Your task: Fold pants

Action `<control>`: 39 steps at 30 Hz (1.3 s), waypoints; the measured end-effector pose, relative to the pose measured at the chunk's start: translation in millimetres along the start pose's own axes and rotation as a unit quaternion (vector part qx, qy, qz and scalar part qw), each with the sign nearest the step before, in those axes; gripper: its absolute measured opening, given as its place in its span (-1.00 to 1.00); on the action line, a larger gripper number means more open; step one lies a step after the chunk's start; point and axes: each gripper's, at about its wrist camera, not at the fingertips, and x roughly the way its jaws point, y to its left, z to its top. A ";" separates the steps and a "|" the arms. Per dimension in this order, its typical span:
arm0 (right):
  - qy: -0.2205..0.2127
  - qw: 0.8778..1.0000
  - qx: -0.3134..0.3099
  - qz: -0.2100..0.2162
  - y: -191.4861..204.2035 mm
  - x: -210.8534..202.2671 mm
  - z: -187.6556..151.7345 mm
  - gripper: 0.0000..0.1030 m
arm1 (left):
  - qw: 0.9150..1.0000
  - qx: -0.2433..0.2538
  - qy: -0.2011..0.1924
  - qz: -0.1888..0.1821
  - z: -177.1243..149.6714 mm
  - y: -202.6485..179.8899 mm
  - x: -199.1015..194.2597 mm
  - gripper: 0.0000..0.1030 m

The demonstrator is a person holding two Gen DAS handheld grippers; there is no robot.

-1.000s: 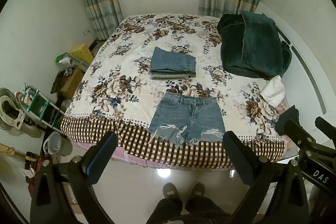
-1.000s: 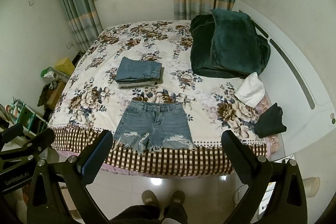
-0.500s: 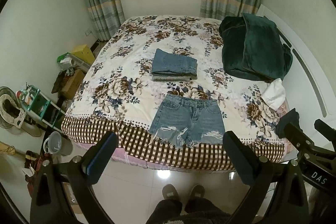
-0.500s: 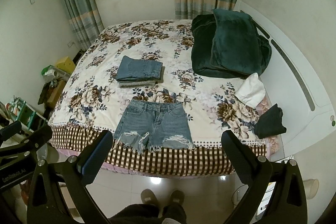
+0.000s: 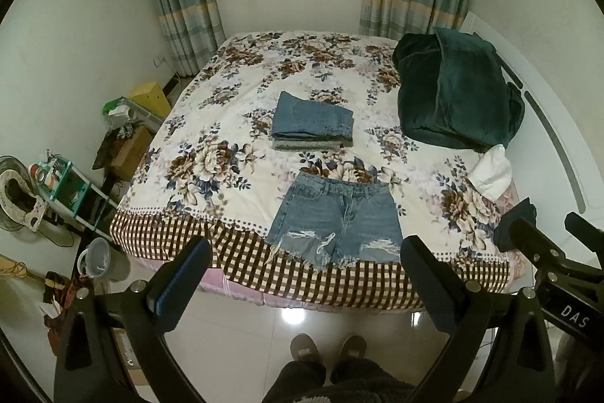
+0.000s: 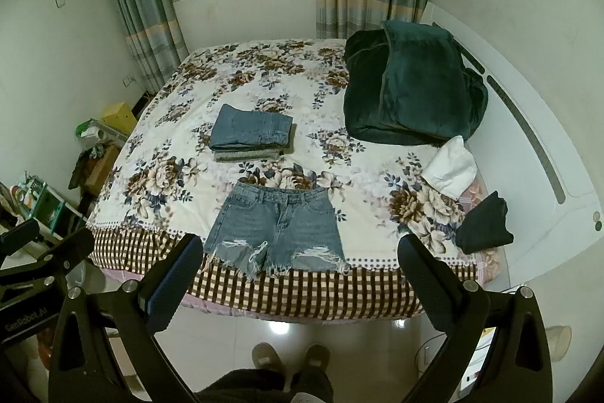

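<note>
Left wrist view: the left gripper point(image 5: 302, 274) hangs over the floor short of the bed point(image 5: 241, 214), jaws spread and empty. The shorts point(image 5: 336, 218) lie flat at the bed's near edge, front up, apparently laid out for folding. The waistband points away from the person; frayed hems reach the checked border. A folded stack point(image 5: 311, 125) lies beyond the shorts.

Right wrist view: the right gripper point(image 6: 300, 276) is likewise short of the bed, jaws spread, holding nothing. The shorts point(image 6: 277, 227) lie waistband-far, long axis roughly waist-to-hem, toward the person. A blanket point(image 6: 411, 89) lies beyond the shorts, to the right.
</note>
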 end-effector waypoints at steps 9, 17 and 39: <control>-0.001 1.000 -0.001 0.000 0.5 -0.3 -0.6 1.00 | 1.000 0.000 -0.002 0.000 1.3 0.9 -1.7 1.00; -0.001 1.000 0.000 0.000 0.2 -0.4 -1.1 1.00 | 1.000 0.000 -0.003 -0.001 1.2 1.3 -2.3 1.00; 0.020 1.000 0.016 0.002 0.3 15.6 -6.5 1.00 | 1.000 -0.001 -0.010 0.003 3.4 -0.6 4.2 1.00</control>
